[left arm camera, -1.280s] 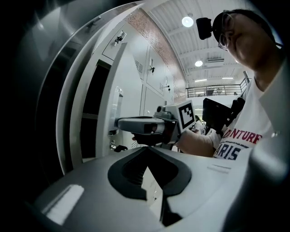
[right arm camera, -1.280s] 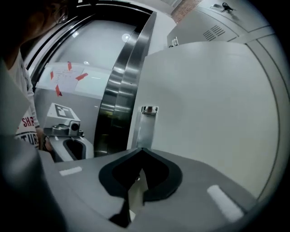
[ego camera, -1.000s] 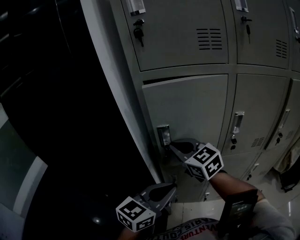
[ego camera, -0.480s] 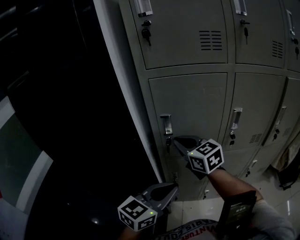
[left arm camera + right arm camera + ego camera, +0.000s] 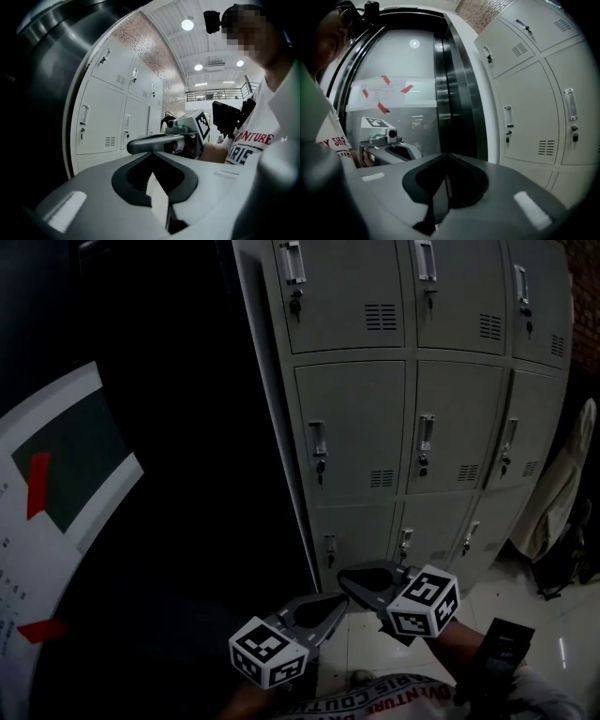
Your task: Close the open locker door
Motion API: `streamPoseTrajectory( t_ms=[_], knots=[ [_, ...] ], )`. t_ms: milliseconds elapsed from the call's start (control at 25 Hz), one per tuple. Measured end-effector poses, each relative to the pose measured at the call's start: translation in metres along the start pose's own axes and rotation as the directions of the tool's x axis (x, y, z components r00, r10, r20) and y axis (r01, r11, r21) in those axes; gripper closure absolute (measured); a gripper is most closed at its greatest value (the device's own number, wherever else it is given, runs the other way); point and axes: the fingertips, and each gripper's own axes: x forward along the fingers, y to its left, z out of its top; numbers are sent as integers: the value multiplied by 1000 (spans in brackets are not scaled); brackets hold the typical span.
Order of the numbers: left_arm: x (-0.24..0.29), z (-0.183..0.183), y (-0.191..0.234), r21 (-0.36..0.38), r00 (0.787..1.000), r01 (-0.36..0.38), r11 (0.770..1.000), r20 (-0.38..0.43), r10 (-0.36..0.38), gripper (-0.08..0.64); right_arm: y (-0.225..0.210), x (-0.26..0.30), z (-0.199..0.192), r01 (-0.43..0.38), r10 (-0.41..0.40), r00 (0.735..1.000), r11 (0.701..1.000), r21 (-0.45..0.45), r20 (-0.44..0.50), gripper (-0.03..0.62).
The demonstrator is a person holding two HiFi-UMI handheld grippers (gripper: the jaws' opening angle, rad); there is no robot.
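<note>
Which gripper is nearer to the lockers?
Right. The right gripper hangs just short of the lockers, by their bottom row; the left gripper sits behind it, farther off.

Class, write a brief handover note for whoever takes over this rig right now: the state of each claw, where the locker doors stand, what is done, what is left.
Left claw: shut and empty, held low, away from the lockers.
Right claw: shut and empty, just beside the left one, also off the lockers.
Locker doors: every door in view sits flush with the cabinet front; none is ajar.
Done: the closing looks complete.
Left: probably nothing; if unsure, press the doors to check that they have latched.
</note>
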Motion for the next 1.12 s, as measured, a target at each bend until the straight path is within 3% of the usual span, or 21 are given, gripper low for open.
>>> streamPoseTrajectory(
  t_ms=[240,480,1120],
  knots=[
    [-52,-24,-105,5,999,45,999,17,-45,555,103,-81,-19,65,-65,997,998,0,44,604],
    [-88,-27,-164,5,1000,22,1000,16,-22,555,165,-139,-30,120,-122,991,992,27,52,600],
    [-72,-15,-218,27,1000,-1,1000,19,0,554,187,-206,-44,140,-141,990,989,40,15,600]
  ],
)
